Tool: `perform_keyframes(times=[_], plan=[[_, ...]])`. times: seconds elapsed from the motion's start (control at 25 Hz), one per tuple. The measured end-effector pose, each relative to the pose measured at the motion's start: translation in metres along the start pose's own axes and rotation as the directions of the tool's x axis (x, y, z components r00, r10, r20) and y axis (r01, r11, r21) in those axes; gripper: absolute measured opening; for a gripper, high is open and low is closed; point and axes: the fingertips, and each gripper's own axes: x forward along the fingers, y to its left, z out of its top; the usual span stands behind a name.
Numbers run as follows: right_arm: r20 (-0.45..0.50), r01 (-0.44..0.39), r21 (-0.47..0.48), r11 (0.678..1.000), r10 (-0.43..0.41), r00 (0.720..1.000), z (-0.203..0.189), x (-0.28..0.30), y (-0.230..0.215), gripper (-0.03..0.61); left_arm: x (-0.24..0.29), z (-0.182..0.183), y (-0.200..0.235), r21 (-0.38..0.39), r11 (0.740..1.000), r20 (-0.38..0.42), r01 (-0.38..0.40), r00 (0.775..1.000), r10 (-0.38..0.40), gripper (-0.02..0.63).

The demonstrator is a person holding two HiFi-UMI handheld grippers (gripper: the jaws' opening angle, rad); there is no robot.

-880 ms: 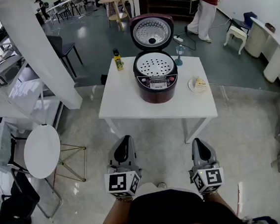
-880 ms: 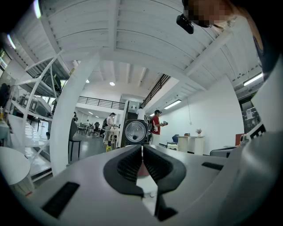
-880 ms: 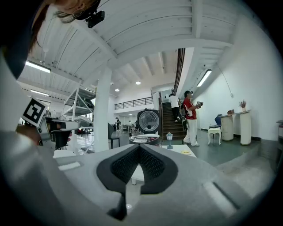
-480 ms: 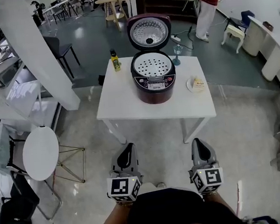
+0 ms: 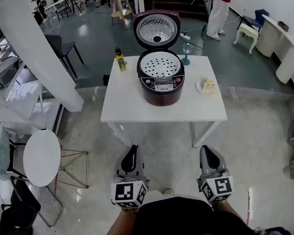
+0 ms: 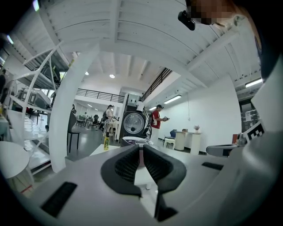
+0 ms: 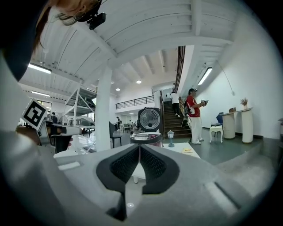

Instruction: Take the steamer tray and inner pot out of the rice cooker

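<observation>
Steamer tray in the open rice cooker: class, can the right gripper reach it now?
Probably not yet: the right gripper hangs shut, short of the table. The raised lid leaves the steamer tray uncovered.

Tabletop: one rice cooker, one bottle, one glass, one plate. Two claws.

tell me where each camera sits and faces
Head view: on the person's head, looking steeply down at the table and open rice cooker; shows the left gripper, right gripper and torso.
Left gripper view: on the left gripper, facing along its shut jaws toward the rice cooker.
Right gripper view: on the right gripper, likewise, jaws shut.
Shared by both gripper views: the rice cooker's raised lid.
</observation>
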Motion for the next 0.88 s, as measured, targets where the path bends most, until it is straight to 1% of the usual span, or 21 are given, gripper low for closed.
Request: perform_keyframes(times=[0.08, 0.12, 0.16, 0.2, 0.24, 0.28, 0.32, 0.4, 0.48, 0.56, 0.6, 0.68, 0.8, 0.88], plan=[[-0.004, -0.020, 0.020, 1.000, 0.021, 1.000, -0.001, 0.001, -0.003, 0.038, 0.001, -0.001, -0.002, -0.007, 1.000, 0.003, 0.000, 1.000, 0.000, 0.014], [-0.003, -0.031, 0.030, 0.999, 0.031, 1.000, -0.001, 0.003, -0.005, 0.089, 0.003, -0.001, -0.004, -0.006, 1.000, 0.002, 0.004, 1.000, -0.004, 0.026], [-0.002, -0.039, 0.037, 0.999, 0.039, 0.999, -0.001, 0.004, -0.007, 0.194, 0.005, -0.002, -0.007, -0.003, 1.000, -0.003, 0.011, 1.000, -0.011, 0.085], [-0.001, -0.044, 0.039, 0.998, 0.044, 0.999, 0.000, 0.006, -0.010, 0.263, 0.008, -0.004, -0.009, 0.004, 1.000, -0.011, 0.016, 1.000, -0.016, 0.181], [-0.002, -0.048, 0.036, 0.998, 0.048, 0.999, 0.000, 0.008, -0.013, 0.294, 0.011, -0.006, -0.011, 0.013, 1.000, -0.017, 0.018, 1.000, -0.017, 0.259], [-0.005, -0.054, 0.032, 0.998, 0.055, 0.998, 0.000, 0.009, -0.014, 0.324, 0.013, -0.008, -0.012, 0.020, 1.000, -0.022, 0.015, 1.000, -0.014, 0.317], [-0.009, -0.065, 0.027, 0.998, 0.065, 0.998, 0.000, 0.011, -0.016, 0.349, 0.015, -0.010, -0.014, 0.022, 1.000, -0.023, 0.011, 1.000, -0.011, 0.343], [-0.021, -0.099, 0.018, 0.995, 0.099, 0.995, -0.002, 0.015, -0.019, 0.381, 0.019, -0.010, -0.017, 0.007, 1.000, -0.016, 0.019, 1.000, -0.019, 0.393], [-0.039, -0.127, 0.032, 0.991, 0.128, 0.991, -0.004, 0.020, -0.022, 0.419, 0.023, -0.010, -0.021, -0.035, 0.998, -0.008, 0.050, 0.999, -0.050, 0.441], [-0.048, -0.136, 0.050, 0.990, 0.138, 0.989, -0.004, 0.024, -0.026, 0.449, 0.026, -0.010, -0.022, -0.071, 0.995, -0.006, 0.074, 0.997, -0.074, 0.467], [-0.046, -0.137, 0.050, 0.989, 0.139, 0.989, -0.002, 0.026, -0.028, 0.456, 0.026, -0.010, -0.022, -0.075, 0.994, -0.006, 0.075, 0.997, -0.076, 0.479], [-0.032, -0.140, 0.039, 0.989, 0.142, 0.989, 0.003, 0.030, -0.032, 0.459, 0.026, -0.006, -0.018, -0.065, 0.995, -0.005, 0.069, 0.998, -0.070, 0.493], [-0.013, -0.142, 0.000, 0.990, 0.142, 0.990, 0.010, 0.036, -0.036, 0.459, 0.028, 0.001, -0.014, -0.051, 0.995, 0.001, 0.081, 0.997, -0.081, 0.494], [-0.004, -0.153, -0.043, 0.987, 0.153, 0.988, 0.015, 0.040, -0.035, 0.455, 0.033, -0.003, -0.010, -0.017, 0.997, -0.040, 0.081, 0.996, -0.082, 0.494]])
